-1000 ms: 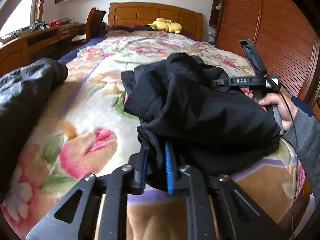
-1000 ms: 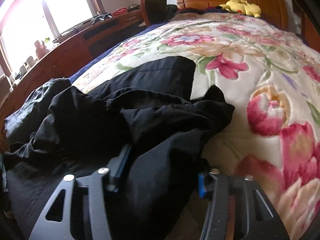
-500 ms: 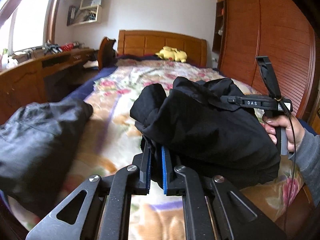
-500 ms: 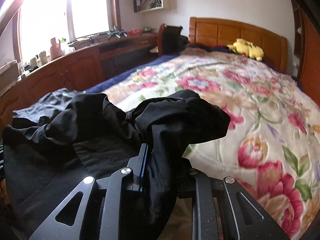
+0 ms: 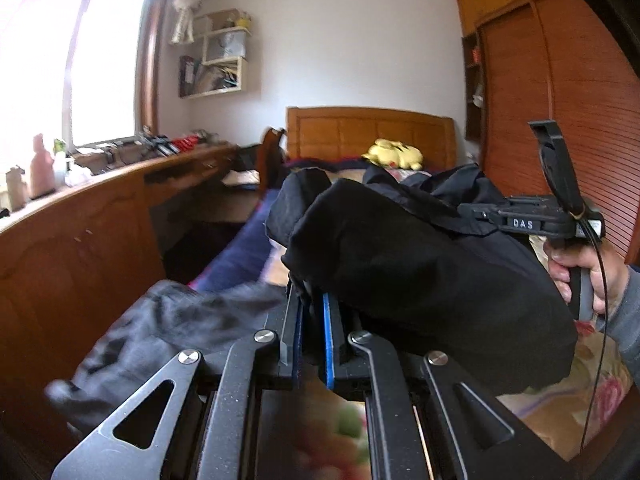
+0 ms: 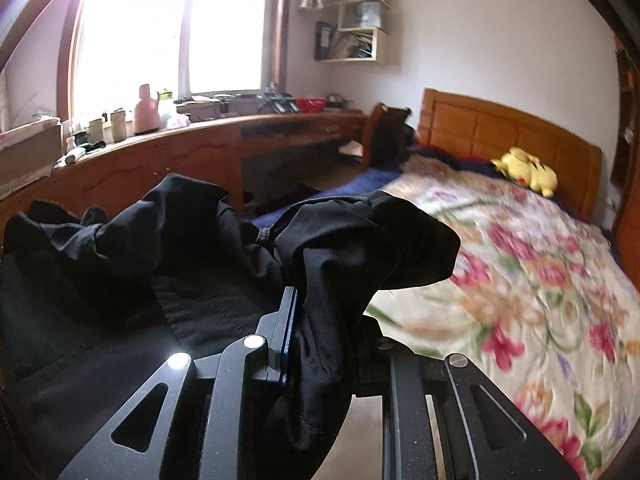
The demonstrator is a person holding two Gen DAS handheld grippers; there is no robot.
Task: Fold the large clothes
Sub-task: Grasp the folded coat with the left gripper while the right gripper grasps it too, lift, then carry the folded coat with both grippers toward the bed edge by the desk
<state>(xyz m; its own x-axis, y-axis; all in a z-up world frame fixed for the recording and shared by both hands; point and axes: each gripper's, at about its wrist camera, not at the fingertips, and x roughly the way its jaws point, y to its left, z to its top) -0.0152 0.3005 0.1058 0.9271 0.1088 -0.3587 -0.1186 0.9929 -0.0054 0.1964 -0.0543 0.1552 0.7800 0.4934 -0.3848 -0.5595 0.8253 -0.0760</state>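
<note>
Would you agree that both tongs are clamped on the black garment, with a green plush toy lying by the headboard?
Not quite: the plush toy is yellow, as the right wrist view shows. Both the left tongs and the right tongs do clamp the black garment.

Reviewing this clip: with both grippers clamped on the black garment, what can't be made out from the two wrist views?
- What kind of garment it is: the black garment hangs bunched in both views.
- Right gripper: its right finger is draped over by cloth in the right wrist view.
- Grey garment: blurred, partly behind the left gripper.
- Floral blanket: pattern smeared by motion blur.
</note>
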